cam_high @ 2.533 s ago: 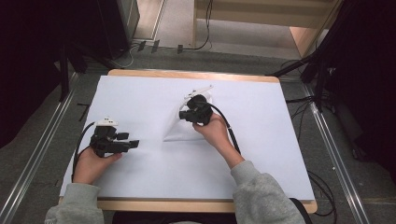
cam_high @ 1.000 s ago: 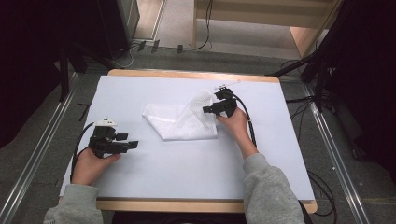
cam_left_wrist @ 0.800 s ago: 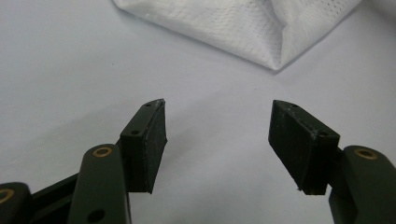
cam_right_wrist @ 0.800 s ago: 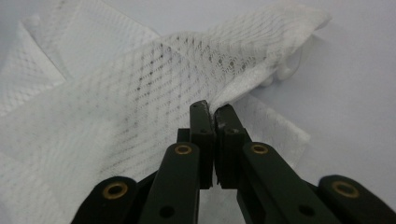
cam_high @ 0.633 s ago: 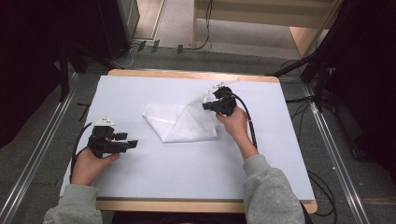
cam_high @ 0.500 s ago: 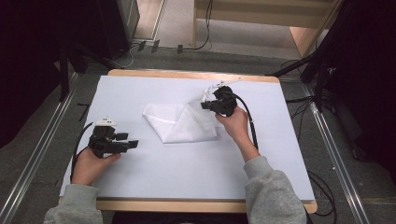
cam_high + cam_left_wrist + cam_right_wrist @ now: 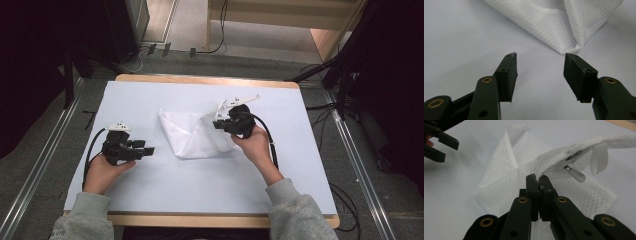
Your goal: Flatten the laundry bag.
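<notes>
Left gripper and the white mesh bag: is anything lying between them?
No. Between the left gripper and the white mesh bag, the high view shows bare white table cover.

The mesh bag (image 7: 524, 165) is white with a fine diamond grid pattern. Both tools (image 7: 129, 150) (image 7: 539, 180) are black, with brass-coloured rivets. The counter (image 7: 200, 200) has a white top and a light wood edge. The sleeves (image 7: 82, 220) are grey.

Left tool (image 7: 540, 68) jaws apart; white mesh cloth (image 7: 564, 22) ahead on table (image 7: 461, 37).
</notes>
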